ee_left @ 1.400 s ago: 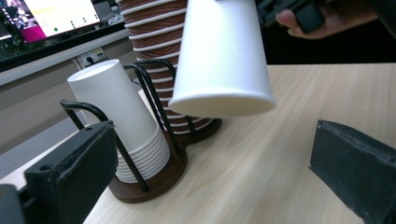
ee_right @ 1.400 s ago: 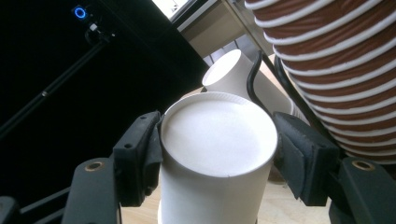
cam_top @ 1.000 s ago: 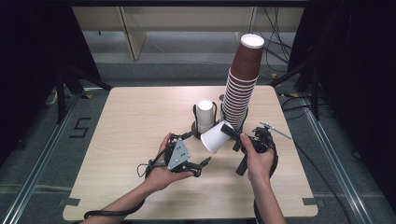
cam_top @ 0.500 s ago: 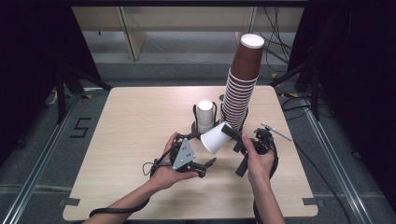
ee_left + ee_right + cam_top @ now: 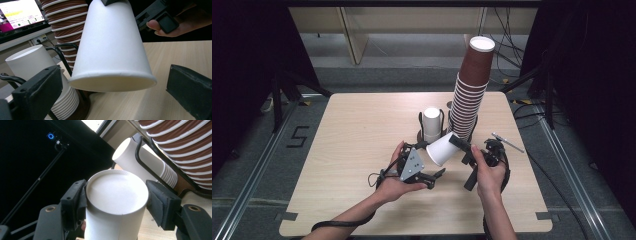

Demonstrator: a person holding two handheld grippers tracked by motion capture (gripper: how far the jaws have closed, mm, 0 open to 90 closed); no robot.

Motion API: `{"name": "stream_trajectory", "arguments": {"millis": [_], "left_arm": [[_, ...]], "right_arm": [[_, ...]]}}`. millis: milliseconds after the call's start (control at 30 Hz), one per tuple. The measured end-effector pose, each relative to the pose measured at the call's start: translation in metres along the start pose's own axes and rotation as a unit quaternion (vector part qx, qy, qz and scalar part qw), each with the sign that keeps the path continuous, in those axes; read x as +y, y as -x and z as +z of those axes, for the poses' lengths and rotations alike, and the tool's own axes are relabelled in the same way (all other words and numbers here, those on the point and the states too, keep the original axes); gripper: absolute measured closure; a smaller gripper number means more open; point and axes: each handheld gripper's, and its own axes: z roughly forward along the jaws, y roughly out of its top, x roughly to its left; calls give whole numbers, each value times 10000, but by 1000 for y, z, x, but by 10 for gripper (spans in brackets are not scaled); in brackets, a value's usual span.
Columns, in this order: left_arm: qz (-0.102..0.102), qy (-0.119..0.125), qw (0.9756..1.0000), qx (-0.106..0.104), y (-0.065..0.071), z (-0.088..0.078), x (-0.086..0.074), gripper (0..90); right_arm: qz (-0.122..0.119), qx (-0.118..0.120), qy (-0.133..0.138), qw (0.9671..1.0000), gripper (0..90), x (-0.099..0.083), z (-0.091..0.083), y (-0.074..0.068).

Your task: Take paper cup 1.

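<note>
Both forearms enter from six o'clock over the desk; the left claw stands apart, aimed toward two o'clock at the mouth of a white cup; the right claw, clamped on the cup's base, holds it tilted; brown cup stack at twelve o'clock beyond.

The left half of the table is bare, so a hand could move freely there. Behind the two hands stand a tall brown cup stack and a short white cup stack in black wire holders; they block the way. A thin pen lies near the right edge.
</note>
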Motion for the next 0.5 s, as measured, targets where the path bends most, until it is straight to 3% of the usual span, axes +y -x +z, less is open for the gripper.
{"name": "stream_trajectory", "arguments": {"millis": [167,200,267,500], "left_arm": [[-15,19,10000,0,0,2,1,0],[-29,25,10000,-2,1,3,2,0],[-16,29,10000,2,1,4,2,0],[-41,27,10000,-7,1,7,2,0]], "right_arm": [[34,40,-14,10000,360,-1,-1,-1],[173,63,-28,9998,360,-2,-1,-2],[65,91,-21,9999,360,-2,-1,-1],[131,113,-27,9998,360,-3,-1,1]]}}
